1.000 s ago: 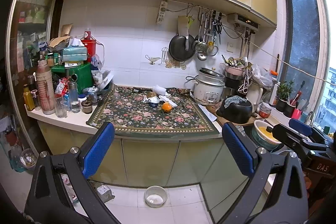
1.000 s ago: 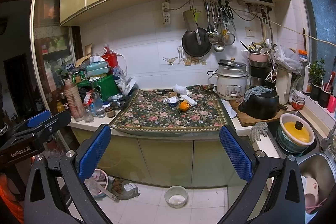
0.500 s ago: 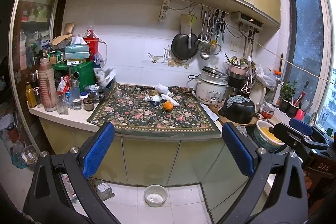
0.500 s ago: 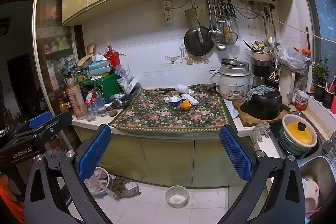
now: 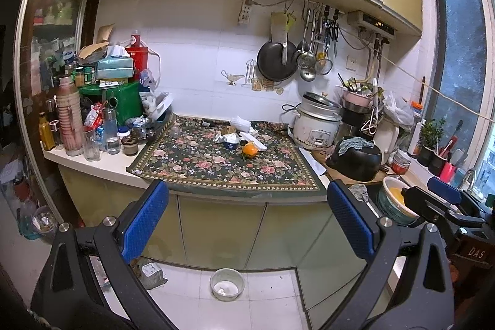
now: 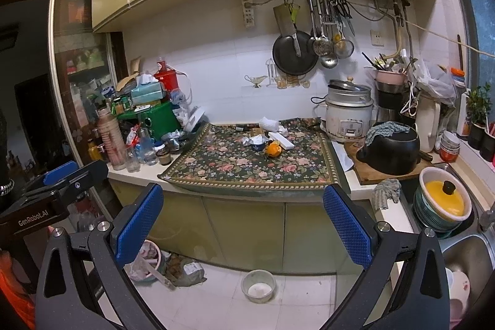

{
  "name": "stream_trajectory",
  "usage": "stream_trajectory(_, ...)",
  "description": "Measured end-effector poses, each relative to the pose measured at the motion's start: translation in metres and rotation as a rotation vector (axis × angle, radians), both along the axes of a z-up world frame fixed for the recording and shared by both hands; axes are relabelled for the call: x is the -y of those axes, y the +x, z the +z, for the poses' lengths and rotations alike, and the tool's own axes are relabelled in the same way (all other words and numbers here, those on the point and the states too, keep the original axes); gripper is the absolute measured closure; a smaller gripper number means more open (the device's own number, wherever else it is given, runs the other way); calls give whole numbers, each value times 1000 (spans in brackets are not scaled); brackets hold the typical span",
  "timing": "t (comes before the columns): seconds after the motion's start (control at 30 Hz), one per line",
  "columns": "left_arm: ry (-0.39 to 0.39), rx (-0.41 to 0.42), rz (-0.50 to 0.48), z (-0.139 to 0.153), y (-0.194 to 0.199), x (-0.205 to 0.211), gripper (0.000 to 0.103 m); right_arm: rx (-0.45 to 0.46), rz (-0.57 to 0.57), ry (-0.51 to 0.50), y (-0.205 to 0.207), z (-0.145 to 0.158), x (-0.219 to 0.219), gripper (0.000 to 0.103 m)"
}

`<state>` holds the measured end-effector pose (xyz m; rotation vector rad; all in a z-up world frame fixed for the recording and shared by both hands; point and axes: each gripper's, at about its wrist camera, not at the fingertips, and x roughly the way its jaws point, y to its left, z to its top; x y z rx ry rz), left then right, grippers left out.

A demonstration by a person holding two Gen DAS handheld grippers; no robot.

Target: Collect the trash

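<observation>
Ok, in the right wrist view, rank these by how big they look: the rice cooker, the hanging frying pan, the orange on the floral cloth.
1. rice cooker
2. hanging frying pan, close to the cooker
3. orange, clearly smallest

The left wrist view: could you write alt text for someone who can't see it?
An open left gripper with blue pads faces a cluttered kitchen counter from a distance. On the floral cloth lie crumpled paper trash and an orange; a rice cooker stands to the right, and the right gripper shows at the right edge.
</observation>
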<state>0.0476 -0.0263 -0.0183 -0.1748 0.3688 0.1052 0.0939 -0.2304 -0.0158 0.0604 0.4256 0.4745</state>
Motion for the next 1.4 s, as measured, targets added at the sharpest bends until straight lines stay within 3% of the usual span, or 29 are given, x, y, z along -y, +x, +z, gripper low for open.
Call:
stream_trajectory(0.2, -14, -31, 17, -9, 42, -10, 0, -34, -21, -13, 35, -11, -2, 0)
stream_trajectory(0.4, -21, -57, 39, -26, 113, -33, 0, -68, -87, -27, 86, -25, -9, 0)
stream_trajectory(0.9, -20, -165, -5, -53, 344, -99, 0, -161, -253, -43, 258, -48, -39, 0)
stream_trajectory(1.03, -23, -250, -25, -77, 410, -97, 0, -208, -258, -31, 301, -59, -41, 0)
stream_trajectory(1.2, -81, -354, -56, -114, 485, -88, 0, -244, -250, -56, 356, -75, -41, 0)
stream_trajectory(1.4, -125, -478, -27, -167, 577, -65, 0, -310, -158, -71, 439, -97, -25, 1)
